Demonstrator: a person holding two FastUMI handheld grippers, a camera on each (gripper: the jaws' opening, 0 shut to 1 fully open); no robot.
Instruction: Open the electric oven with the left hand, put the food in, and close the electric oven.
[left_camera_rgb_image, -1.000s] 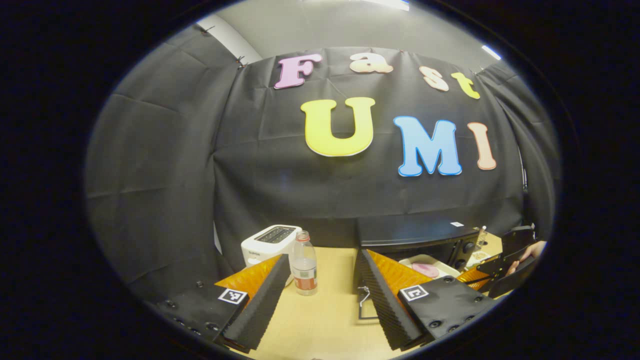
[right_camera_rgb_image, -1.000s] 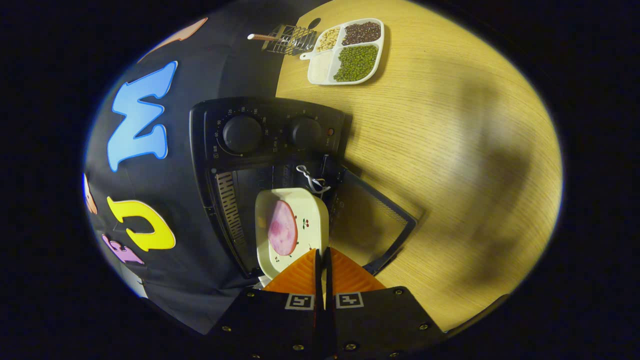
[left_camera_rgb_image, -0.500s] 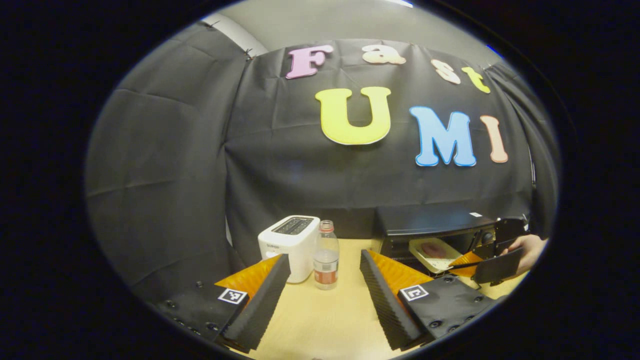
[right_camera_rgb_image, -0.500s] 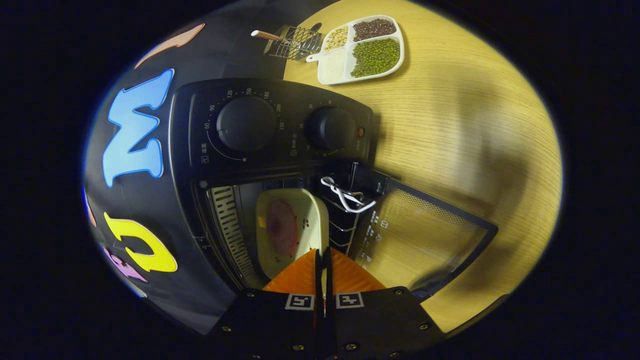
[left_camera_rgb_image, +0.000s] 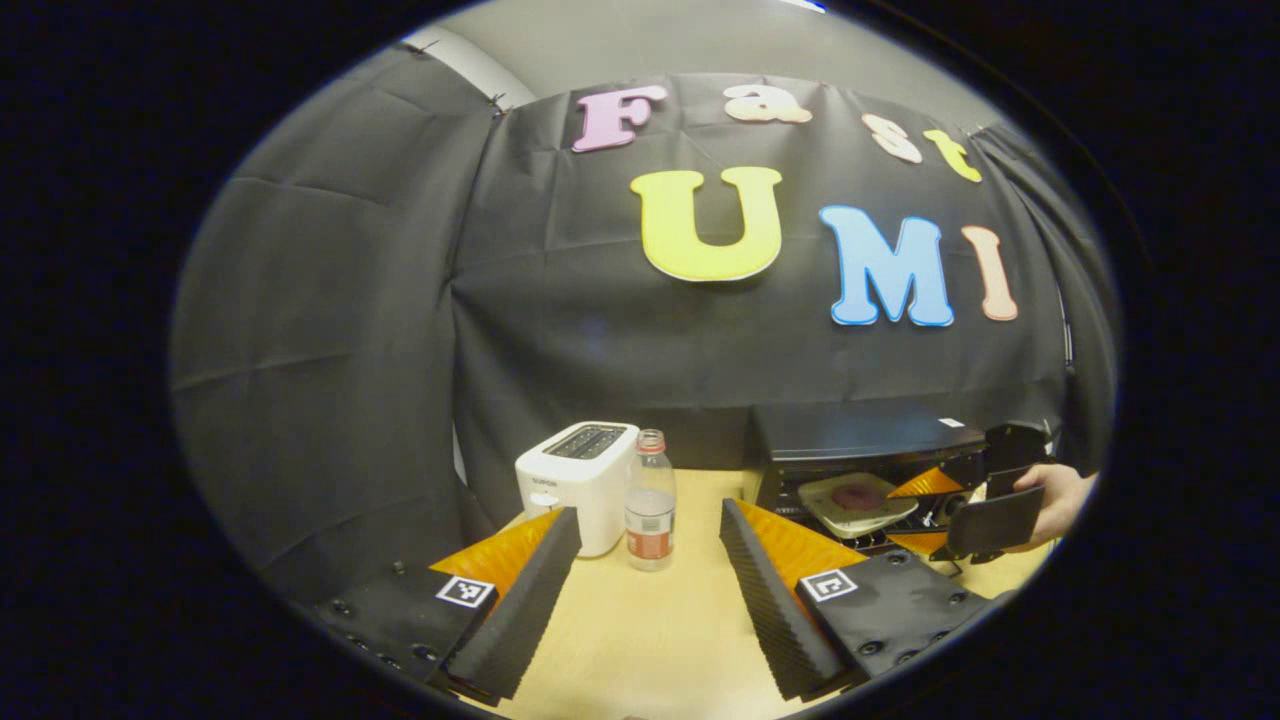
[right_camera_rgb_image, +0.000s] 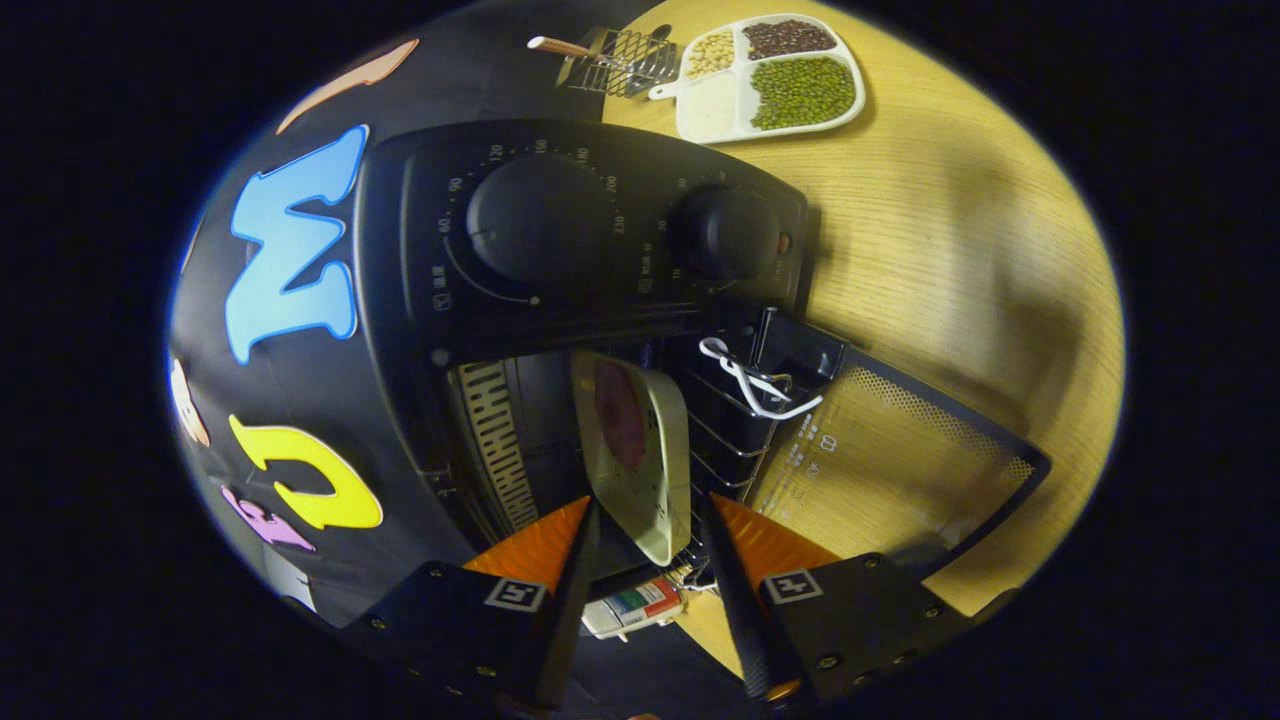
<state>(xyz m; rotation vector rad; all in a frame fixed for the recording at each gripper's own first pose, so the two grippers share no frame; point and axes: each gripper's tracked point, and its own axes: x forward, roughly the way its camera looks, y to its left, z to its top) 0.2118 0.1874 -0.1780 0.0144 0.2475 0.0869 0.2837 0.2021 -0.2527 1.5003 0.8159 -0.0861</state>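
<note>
Right gripper (right_camera_rgb_image: 645, 560): jaws spread, gripping nothing. Plate (right_camera_rgb_image: 640, 470) with ham slice (right_camera_rgb_image: 620, 415) sat just ahead inside open oven (right_camera_rgb_image: 560, 250). Left gripper (left_camera_rgb_image: 645, 590): jaws wide apart over desk (left_camera_rgb_image: 650, 640).

place: staged kitchen booth | cues: black cloth wall (left_camera_rgb_image: 330, 330); toaster (left_camera_rgb_image: 578, 482); oven (right_camera_rgb_image: 600, 240); wooden table (right_camera_rgb_image: 960, 250)

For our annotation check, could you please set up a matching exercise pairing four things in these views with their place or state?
1. plate with the ham slice
2. oven door
3. water bottle
4. divided bean tray

a. beside the white toaster
b. folded down open
c. inside the electric oven
d. on the table beyond the oven

Pairs: 1-c, 2-b, 3-a, 4-d
</note>
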